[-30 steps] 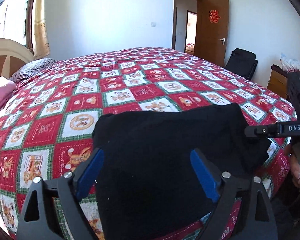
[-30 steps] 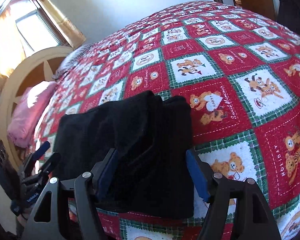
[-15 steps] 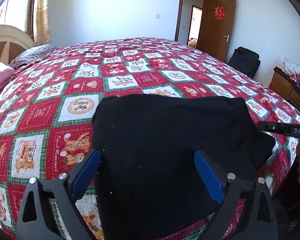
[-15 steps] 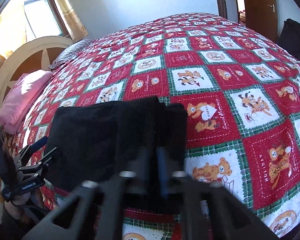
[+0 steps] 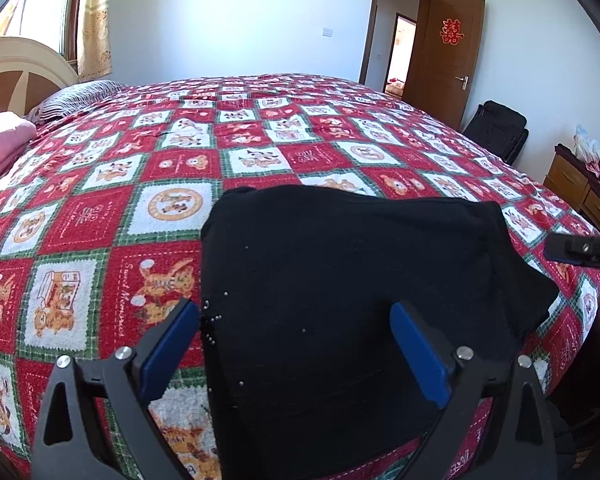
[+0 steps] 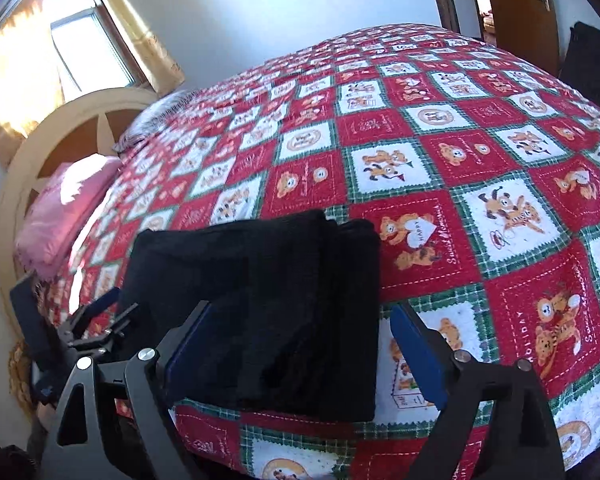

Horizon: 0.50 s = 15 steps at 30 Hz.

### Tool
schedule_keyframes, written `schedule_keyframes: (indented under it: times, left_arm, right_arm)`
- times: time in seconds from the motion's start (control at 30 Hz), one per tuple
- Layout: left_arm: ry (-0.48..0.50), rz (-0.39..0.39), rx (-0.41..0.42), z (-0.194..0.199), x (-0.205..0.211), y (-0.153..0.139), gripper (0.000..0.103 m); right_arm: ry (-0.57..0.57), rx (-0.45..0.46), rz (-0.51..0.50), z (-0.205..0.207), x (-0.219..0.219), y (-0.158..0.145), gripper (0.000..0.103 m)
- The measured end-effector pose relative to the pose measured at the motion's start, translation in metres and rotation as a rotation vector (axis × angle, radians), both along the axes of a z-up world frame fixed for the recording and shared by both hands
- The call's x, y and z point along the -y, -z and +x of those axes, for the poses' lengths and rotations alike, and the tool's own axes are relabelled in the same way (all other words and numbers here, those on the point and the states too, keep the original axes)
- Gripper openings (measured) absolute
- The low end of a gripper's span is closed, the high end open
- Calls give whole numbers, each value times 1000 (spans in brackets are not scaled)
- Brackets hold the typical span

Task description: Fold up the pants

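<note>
- The folded black fabric pants (image 5: 352, 288) lie near the front edge of the bed's red patchwork quilt (image 5: 172, 168).
- Left tool (image 5: 296, 344): fingers apart, holding nothing.
- Right tool (image 6: 296, 344): fingers apart, empty.

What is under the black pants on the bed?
The black pants lie folded on the red patchwork bedspread, which shows all around them. The patches directly beneath are covered, so anything else under there cannot be seen.

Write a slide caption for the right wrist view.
Open right gripper above folded black pants on a red patchwork bedspread.
</note>
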<state>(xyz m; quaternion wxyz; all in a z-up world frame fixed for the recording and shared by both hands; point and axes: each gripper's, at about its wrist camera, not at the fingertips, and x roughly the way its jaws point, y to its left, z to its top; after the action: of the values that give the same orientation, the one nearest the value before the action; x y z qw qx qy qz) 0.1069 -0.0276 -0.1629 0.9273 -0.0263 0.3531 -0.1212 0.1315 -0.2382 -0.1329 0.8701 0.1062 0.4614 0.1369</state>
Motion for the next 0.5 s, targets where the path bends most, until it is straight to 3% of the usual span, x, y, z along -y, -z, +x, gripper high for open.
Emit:
schedule_keyframes:
  times: [0.03,0.07,0.1,0.17,0.2,0.33,0.37,0.5]
  left_arm:
    - [-1,1,0,0,0,0,99]
    - [-3,2,1,0,0,0,99]
    - [-6,1,2,0,-1,-1,99]
    - [-13,-5,7,0,-3,-2,99]
    - [-16,-7,9,0,-4,-3,99]
    - [-25,-21,13,2,-10,-3,99]
    - [-26,-18,12,2,-10,-2,99]
    - [-28,-11,-23,9,-13,12,103]
  right_arm:
    - [6,-9,-12,1,-3,5,85]
    - [2,-38,-25,5,-6,15,70]
    - [-10,-67,-38,8,-8,23,49]
    - [-13,-72,-50,9,-8,32,42]
    - [-29,-62,-48,6,-8,28,27]
    - [-32,0,-49,-3,1,3,12]
    - [-29,4,-69,-4,4,2,3]
    - [-15,-71,-76,4,13,29,3]
